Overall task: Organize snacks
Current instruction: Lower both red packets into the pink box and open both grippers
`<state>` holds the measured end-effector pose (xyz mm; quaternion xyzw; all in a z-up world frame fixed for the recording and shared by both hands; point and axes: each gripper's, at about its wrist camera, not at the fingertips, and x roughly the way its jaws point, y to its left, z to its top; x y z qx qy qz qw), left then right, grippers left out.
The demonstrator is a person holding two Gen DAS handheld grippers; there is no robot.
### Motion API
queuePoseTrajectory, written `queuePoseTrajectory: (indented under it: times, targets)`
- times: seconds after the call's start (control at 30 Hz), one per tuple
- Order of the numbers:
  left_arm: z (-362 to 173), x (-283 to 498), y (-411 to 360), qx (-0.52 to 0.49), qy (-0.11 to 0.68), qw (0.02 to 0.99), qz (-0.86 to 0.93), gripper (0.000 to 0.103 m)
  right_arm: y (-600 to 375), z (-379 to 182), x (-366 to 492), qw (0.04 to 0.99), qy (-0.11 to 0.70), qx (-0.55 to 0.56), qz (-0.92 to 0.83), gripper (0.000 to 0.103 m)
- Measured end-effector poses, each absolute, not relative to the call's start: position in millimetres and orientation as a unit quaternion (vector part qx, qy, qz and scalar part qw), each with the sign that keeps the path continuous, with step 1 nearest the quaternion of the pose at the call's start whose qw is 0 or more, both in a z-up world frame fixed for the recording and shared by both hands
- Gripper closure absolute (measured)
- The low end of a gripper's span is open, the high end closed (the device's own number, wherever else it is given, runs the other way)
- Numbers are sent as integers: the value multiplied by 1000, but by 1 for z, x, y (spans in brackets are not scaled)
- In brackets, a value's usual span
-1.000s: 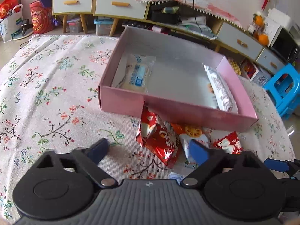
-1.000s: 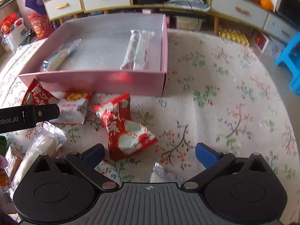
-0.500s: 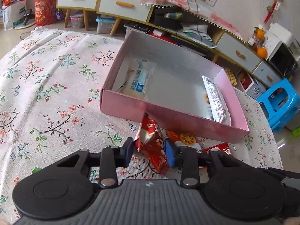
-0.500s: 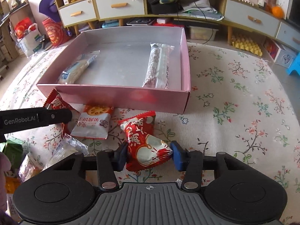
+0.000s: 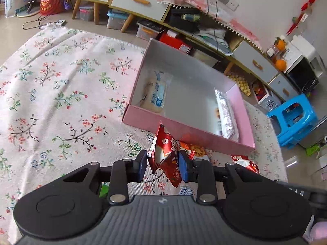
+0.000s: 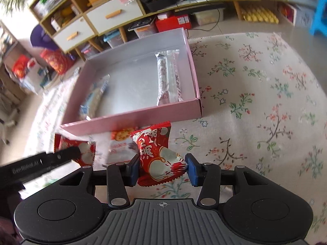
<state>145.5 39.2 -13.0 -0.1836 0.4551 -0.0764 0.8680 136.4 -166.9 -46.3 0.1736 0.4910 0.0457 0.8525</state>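
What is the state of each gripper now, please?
Left gripper: closed on a red snack packet.
Right gripper: closed on a red and white snack packet.

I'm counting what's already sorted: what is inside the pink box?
The shallow pink cardboard box holds two packets: a clear one with blue print at one side, a long silvery-white one at the other. The near wall hides a strip of floor.

A second ago both grippers sit open over the floral cloth. Now the left gripper (image 5: 162, 163) is clamped on a red snack packet (image 5: 165, 153), lifted clear of the cloth. The right gripper (image 6: 162, 168) likewise grips its own red packet (image 6: 158, 155), raised near the pink box's (image 6: 143, 120) front edge.
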Motion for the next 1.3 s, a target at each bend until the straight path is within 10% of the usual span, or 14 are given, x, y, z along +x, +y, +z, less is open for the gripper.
queuePoseTrajectory:
  times: [1.3]
  targets:
    - [-29,209,0,-84,391,905,-141,74,-154,-69,221,860,442,245,77,58]
